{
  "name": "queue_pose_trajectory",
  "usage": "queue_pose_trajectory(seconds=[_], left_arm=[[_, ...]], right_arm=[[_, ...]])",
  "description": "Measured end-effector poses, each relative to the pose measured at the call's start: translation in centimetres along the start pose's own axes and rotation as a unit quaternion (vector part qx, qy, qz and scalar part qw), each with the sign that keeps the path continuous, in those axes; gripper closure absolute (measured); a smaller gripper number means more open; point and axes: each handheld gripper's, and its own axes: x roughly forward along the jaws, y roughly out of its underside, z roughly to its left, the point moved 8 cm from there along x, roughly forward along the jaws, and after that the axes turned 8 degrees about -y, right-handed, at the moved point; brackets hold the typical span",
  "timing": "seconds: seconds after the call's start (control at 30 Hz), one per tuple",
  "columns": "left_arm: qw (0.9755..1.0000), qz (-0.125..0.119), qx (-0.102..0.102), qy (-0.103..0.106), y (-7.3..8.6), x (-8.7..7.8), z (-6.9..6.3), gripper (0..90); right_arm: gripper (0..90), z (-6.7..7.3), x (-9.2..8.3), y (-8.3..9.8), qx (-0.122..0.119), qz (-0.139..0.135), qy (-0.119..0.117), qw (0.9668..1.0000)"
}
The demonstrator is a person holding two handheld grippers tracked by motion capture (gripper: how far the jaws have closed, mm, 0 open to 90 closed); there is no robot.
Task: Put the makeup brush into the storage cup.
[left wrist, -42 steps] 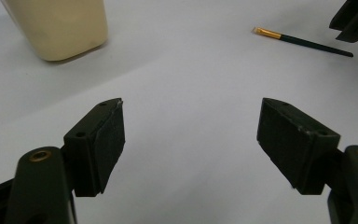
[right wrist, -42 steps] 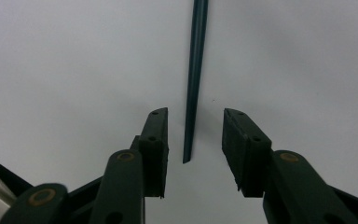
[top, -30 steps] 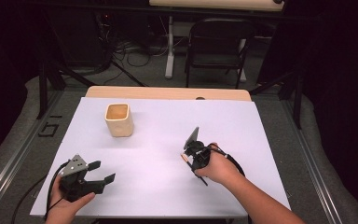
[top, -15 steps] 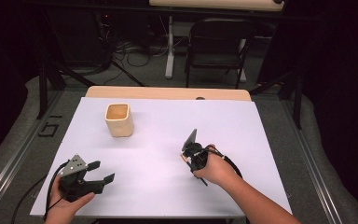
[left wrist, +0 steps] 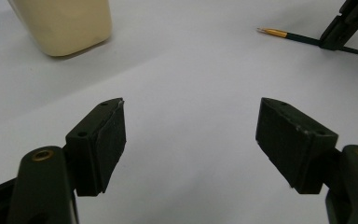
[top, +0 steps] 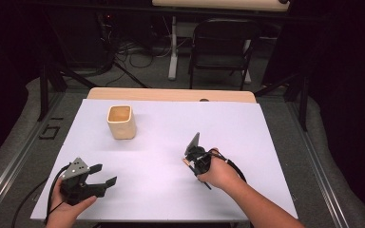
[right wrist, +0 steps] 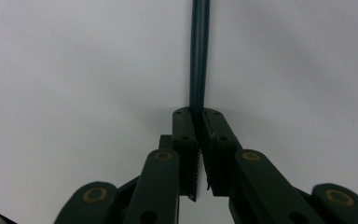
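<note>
The right gripper [top: 190, 153] sits on the white worktop [top: 161, 137] toward its right side, somewhat nearer the front edge than the back. Its jaws have just been closing and now pinch a thin dark pencil [right wrist: 199, 56], which lies flat on the sheet and runs straight out past the pads [right wrist: 216, 140] in the right gripper view. From the left gripper view the same pencil [left wrist: 303, 37] shows a brass-coloured tip pointing away from those jaws (the far end is hidden behind them).

The left gripper [top: 102, 175] rests near the front left corner, its jaws spread wide with bare sheet between them.

A cream square cup [top: 121, 121] stands upright toward the back left corner, well apart from both grippers.
</note>
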Motion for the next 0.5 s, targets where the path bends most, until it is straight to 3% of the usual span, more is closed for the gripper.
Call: queue_pose_trajectory(seconds=[0.27,0.33,0.4,0.5], left_arm=[[1.0000,0.000,0.000,-0.001,0.01,0.01,0.02,24.5],[1.0000,0.000,0.001,-0.001,0.02,0.03,0.03,24.5],[1.0000,0.001,0.001,-0.001,0.02,0.05,0.03,24.5],[1.0000,0.001,0.001,0.000,0.03,0.06,0.02,24.5]], right_arm=[[84.7,0.05,0.02,0.01,0.002,0.000,0.000,1.0000],[84.7,-0.06,-0.29,0.16,-0.007,0.020,0.001,0.9998],[84.7,0.16,0.07,0.00,0.006,-0.003,-0.004,1.0000],[84.7,0.09,-0.08,0.09,0.002,0.007,-0.002,1.0000]])
